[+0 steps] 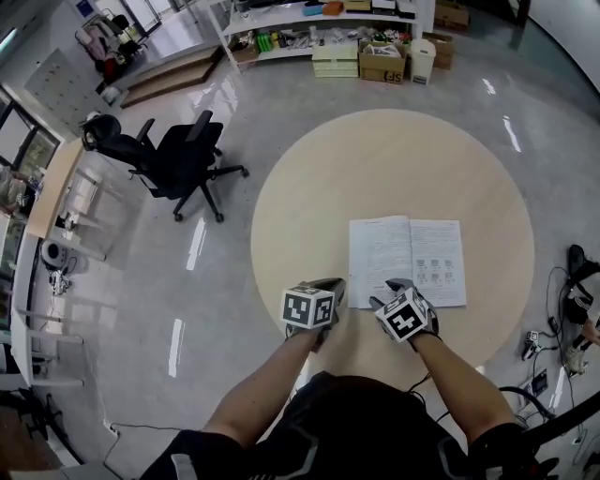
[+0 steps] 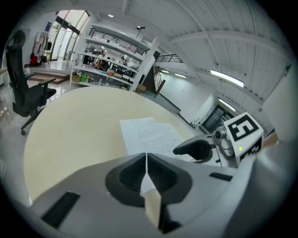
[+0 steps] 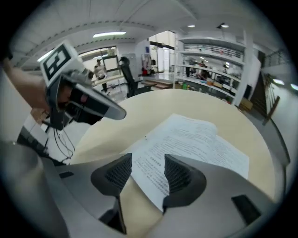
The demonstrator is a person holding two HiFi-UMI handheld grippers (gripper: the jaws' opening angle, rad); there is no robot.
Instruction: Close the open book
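An open book (image 1: pixel 408 261) lies flat on the round beige table (image 1: pixel 394 159), both white printed pages facing up. My right gripper (image 1: pixel 394 291) is at the book's near edge, on the left page. In the right gripper view its jaws (image 3: pixel 148 169) stand open, and the near corner of the book (image 3: pixel 195 139) shows in the gap between them; the pads do not press on it. My left gripper (image 1: pixel 334 287) hovers over bare table just left of the book. Its jaws (image 2: pixel 146 158) are shut with nothing between them. The book (image 2: pixel 150 132) lies ahead of it.
A black office chair (image 1: pixel 178 159) stands on the floor left of the table. White shelves (image 1: pixel 319 19) and cardboard boxes (image 1: pixel 382 62) are at the far wall. Cables and gear (image 1: pixel 562 323) lie on the floor at right. The table's near edge is close under my arms.
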